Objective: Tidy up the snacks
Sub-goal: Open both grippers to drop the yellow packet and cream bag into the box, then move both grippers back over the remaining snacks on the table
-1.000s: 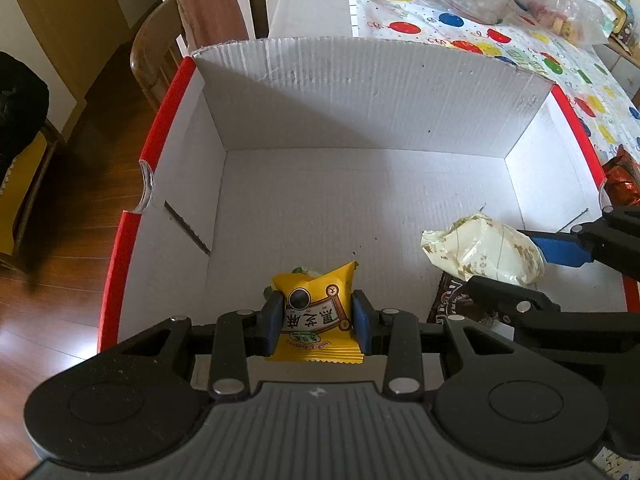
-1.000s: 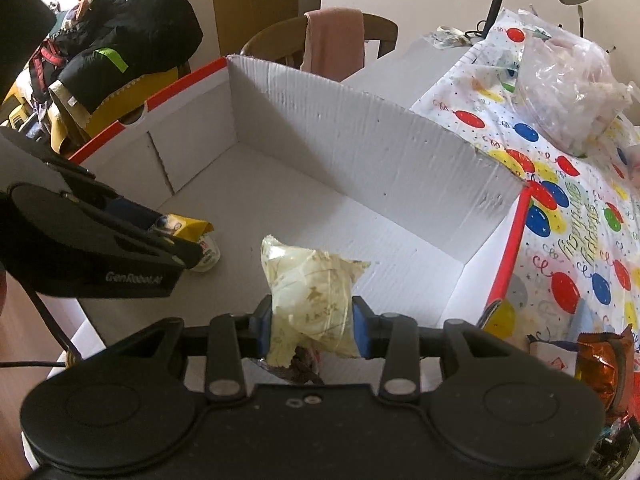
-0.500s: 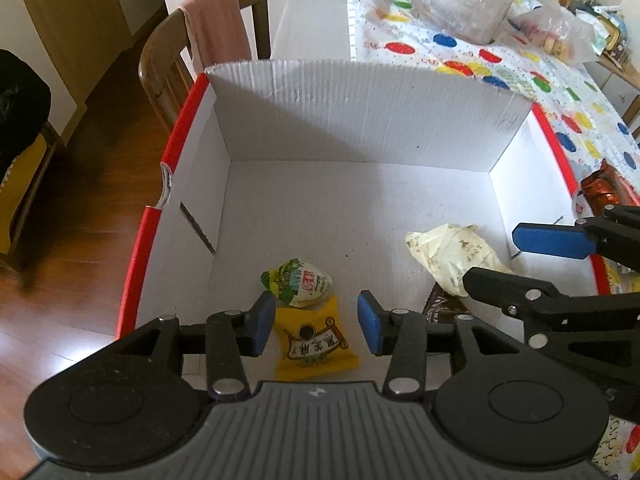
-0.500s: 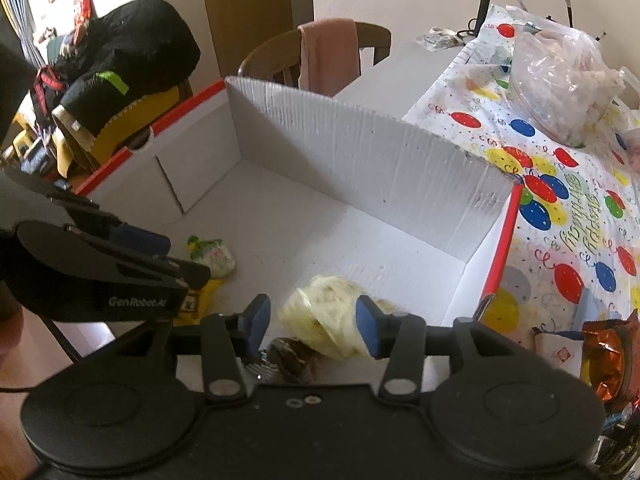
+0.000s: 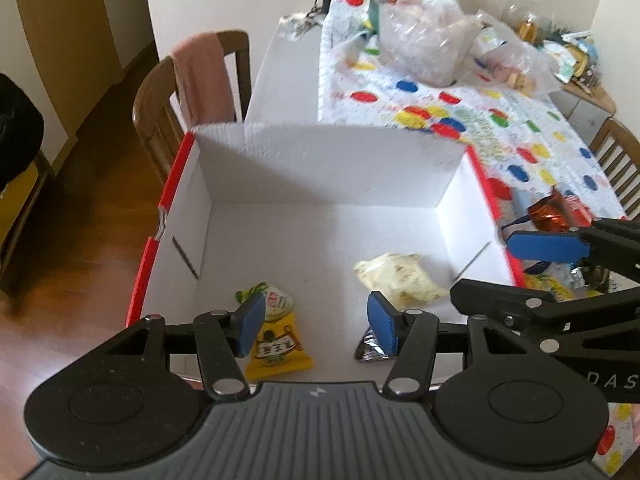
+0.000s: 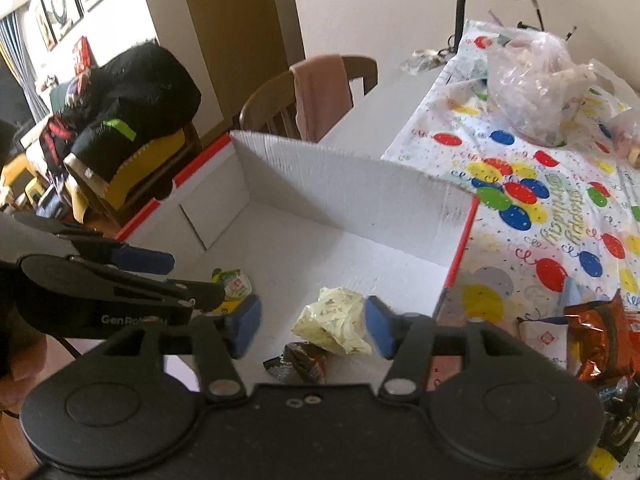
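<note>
Four snack packets sit in our white cardboard box (image 5: 320,168) right now, all down at the near end of its floor. We count one yellow packet (image 5: 280,350) with dark lettering, one small green-and-white packet (image 5: 274,298) touching its far edge, one pale cream packet (image 5: 400,280) off to the right, and one dark foil packet (image 5: 370,350) just in front of the cream one. In the right wrist view the same four show up: green-and-white (image 6: 234,282), cream (image 6: 334,320), dark foil (image 6: 298,362), and a sliver of the yellow one behind the other gripper's finger.

Both our grippers are over the near end of the box with nothing in them. The left gripper (image 5: 316,324) has its blue pads spread wide — the yellow packet lies below, near the left pad, not pinched. The right gripper (image 6: 314,326) is spread too, with the cream packet lying loose below and between its pads, nearer the right one.

Outside the box, on the balloon-print tablecloth (image 6: 560,208), we see one orange foil bag (image 6: 600,340) just past the red-edged right wall, plus a few more wrappers by it that are too cut off to count. Two clear plastic bags (image 5: 424,48) sit at the far end of the table, and one chair (image 5: 168,108) has a pink cloth (image 5: 204,76) draped over its back.
</note>
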The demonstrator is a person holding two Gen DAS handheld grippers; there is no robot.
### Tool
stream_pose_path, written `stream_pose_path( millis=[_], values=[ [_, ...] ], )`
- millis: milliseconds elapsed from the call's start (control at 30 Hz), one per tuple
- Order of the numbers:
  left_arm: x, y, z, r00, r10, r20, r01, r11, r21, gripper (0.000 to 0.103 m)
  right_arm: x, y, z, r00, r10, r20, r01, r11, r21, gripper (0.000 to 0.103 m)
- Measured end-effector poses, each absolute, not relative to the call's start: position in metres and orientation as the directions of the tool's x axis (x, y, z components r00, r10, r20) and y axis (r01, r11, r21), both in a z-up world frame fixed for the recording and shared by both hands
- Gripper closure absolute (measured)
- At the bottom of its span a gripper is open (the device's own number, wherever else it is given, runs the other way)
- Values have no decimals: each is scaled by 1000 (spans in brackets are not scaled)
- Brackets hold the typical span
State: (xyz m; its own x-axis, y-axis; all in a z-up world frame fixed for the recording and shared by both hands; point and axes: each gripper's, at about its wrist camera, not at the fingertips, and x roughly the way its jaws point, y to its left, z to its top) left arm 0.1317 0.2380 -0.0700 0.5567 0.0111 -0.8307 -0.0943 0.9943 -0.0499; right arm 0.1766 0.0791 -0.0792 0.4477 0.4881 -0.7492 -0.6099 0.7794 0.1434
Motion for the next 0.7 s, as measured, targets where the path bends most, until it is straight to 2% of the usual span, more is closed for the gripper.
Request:
stream_pose_path(
  millis=[133,367,467,700],
  values=[
    [124,226,-56,592,-1,-806,-73,996,-55,43,171,67,-67,460,513,-725,-609,776,164,36],
    [113,204,-41,622,-19,-782,-53,996,-67,42,159,40,-48,485,553,-677,-600,774,203,25],
    [109,192,-36,638,-22,-770,-42,997,-63,36,153,27,-40,494,568,-658,-597,772,218,19],
    [102,160,-26,667,-52,-743,-3,997,-73,34,140,-6,-27,524,575,-628,-587,778,223,13]
  ],
)
